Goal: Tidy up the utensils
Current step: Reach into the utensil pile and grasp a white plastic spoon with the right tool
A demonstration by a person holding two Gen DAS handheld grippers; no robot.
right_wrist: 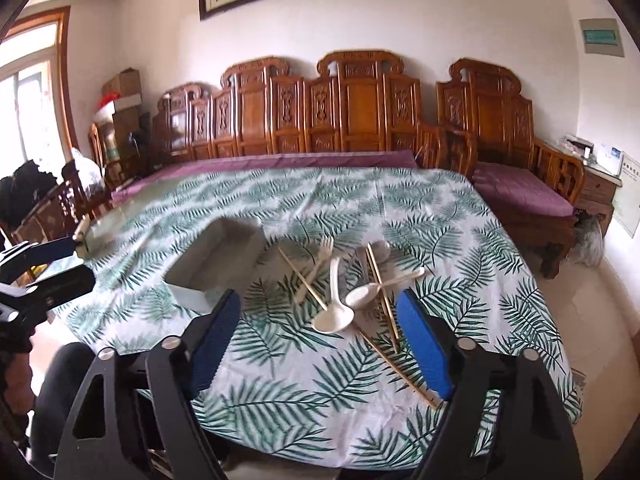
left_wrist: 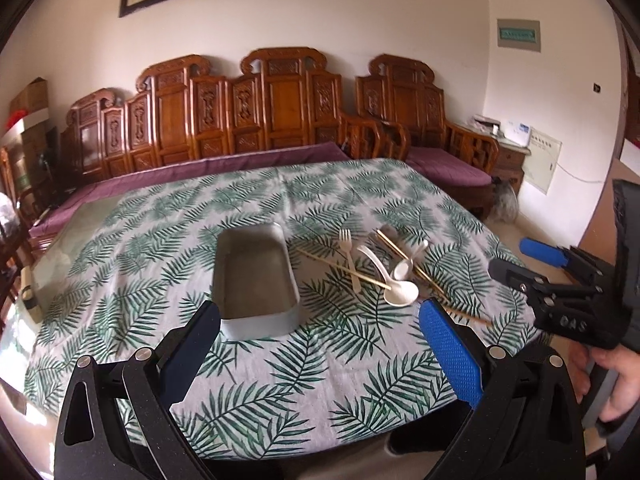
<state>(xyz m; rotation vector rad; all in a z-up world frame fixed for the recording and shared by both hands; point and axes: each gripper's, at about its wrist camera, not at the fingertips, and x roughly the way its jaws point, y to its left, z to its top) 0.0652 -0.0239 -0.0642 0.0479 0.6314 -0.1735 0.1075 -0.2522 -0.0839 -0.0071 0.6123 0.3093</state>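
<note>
- Grey metal is forming one rectangular tin (left_wrist: 256,280) with rounded corners and upright walls; it is sitting at centre frame in the left wrist view and centre left in the right wrist view (right_wrist: 216,268), showing nothing inside.
- White plastic is making up one fork (left_wrist: 349,258) and two deep, glossy soup spoons: one (left_wrist: 394,286) with its bowl nearest the camera, the other (left_wrist: 408,264) lying across it, both just right of the tin.
- Several thin, pale wooden chopsticks are crossing the pile; one (right_wrist: 302,278) is lying over the fork (right_wrist: 316,268), a pair (right_wrist: 384,300) is running toward the lower frame, and an exact count is not clear.
- One dull metal spoon (right_wrist: 378,254) is peeking out behind the pair, partly hidden.
- Cotton-like cloth with green fern prints is covering the bench (left_wrist: 320,368).
- Carved reddish wooden seating (left_wrist: 256,112) with purple cushions is lining the upper frame.
- Left gripper (left_wrist: 320,334) is hanging over the near bench edge, its fingers (left_wrist: 450,352), padded in textured blue, spread wide and holding nothing.
- Right gripper (right_wrist: 320,340) is hovering before the pile, fingers (right_wrist: 424,344) spread wide too, gripping nothing.
</note>
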